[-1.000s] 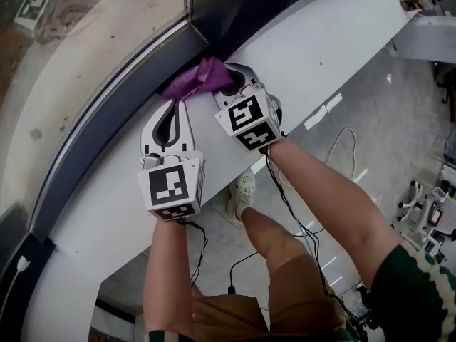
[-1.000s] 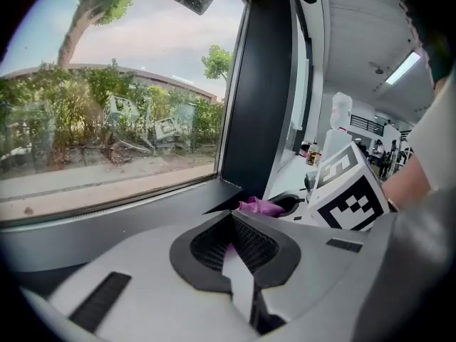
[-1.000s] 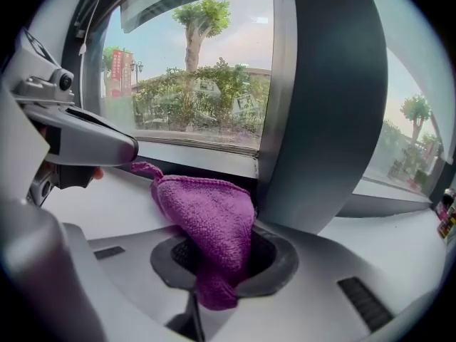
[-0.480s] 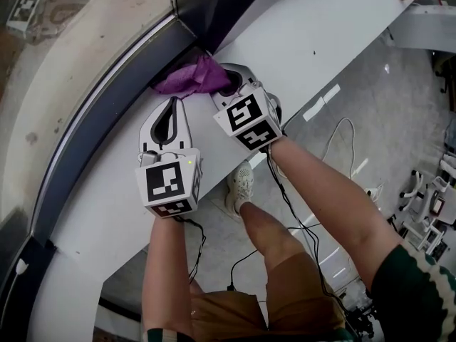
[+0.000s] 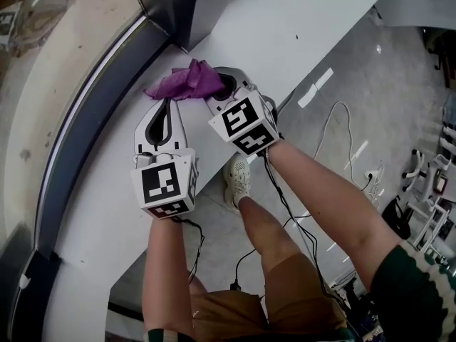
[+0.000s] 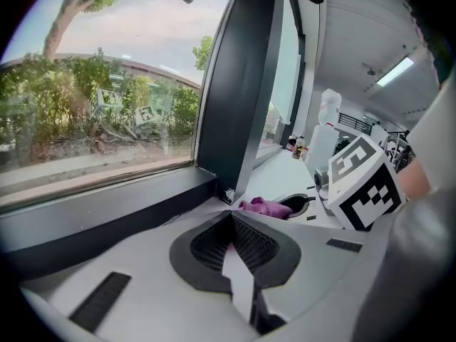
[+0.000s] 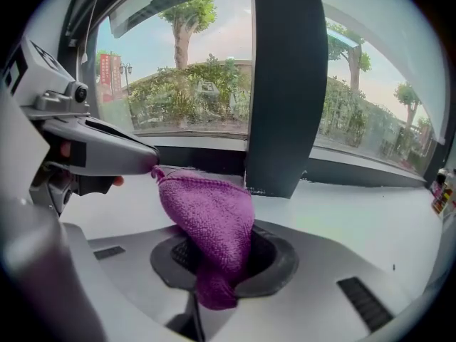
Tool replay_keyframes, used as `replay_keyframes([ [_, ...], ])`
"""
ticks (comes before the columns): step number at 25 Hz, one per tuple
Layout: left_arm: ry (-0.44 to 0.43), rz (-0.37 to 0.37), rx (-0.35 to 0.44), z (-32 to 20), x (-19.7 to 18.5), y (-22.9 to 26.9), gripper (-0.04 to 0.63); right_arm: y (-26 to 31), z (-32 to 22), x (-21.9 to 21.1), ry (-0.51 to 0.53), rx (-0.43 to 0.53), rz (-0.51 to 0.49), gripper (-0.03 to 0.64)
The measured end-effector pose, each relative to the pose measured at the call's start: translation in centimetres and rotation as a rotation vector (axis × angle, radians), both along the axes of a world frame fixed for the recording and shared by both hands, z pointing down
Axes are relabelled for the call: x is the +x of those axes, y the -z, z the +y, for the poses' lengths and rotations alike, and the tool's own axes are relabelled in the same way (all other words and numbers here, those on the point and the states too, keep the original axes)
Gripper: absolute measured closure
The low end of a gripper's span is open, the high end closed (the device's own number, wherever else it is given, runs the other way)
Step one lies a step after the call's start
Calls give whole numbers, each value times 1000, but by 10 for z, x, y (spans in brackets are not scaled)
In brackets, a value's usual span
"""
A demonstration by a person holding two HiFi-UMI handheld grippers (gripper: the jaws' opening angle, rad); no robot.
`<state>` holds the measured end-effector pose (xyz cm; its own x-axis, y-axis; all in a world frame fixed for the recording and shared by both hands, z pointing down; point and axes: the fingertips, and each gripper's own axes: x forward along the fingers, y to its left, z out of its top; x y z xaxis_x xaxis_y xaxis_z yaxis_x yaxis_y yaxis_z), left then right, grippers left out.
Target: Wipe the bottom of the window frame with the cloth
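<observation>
The purple cloth (image 5: pixel 187 82) lies bunched on the white sill (image 5: pixel 285 34), a little short of the dark bottom window frame (image 5: pixel 92 120). My right gripper (image 5: pixel 216 91) is shut on the cloth's near end; in the right gripper view the cloth (image 7: pixel 210 216) rises out of the jaws toward the frame (image 7: pixel 206 159). My left gripper (image 5: pixel 169 100) rests beside it on the sill, shut with nothing held, its tip close to the cloth's left edge. The left gripper view shows the cloth (image 6: pixel 265 207) just past its tips (image 6: pixel 229 216), below the dark mullion (image 6: pixel 239 98).
The dark upright mullion (image 7: pixel 281 84) meets the frame right behind the cloth. Below the sill's edge are the floor with cables (image 5: pixel 335 134), a shoe (image 5: pixel 239 180) and the person's legs. Equipment stands at the far right (image 5: pixel 427 205).
The right gripper has drawn the cloth back from the frame corner onto the white sill. The left gripper has stayed alongside it, still shut.
</observation>
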<state>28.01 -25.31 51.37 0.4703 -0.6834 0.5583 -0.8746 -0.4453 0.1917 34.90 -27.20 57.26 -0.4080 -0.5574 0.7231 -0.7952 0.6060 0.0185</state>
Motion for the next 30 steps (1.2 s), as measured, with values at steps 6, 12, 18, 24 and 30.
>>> replay_keyframes([
  [6, -2, -8, -9, 16, 7, 0, 586, 5, 21, 15, -12, -14, -1, 529],
  [12, -13, -17, -10, 23, 11, -8, 586, -1, 35, 26, -23, -35, 6, 529],
  [18, -44, -21, -28, 45, 25, -12, 586, -2, 52, 37, -40, -52, -11, 529],
  [24, -62, -33, -43, 73, 37, -17, 586, -3, 78, 48, -20, -59, 7, 529],
  [30, -70, -35, -49, 88, 47, -19, 586, -3, 93, 56, -23, -59, -4, 529],
])
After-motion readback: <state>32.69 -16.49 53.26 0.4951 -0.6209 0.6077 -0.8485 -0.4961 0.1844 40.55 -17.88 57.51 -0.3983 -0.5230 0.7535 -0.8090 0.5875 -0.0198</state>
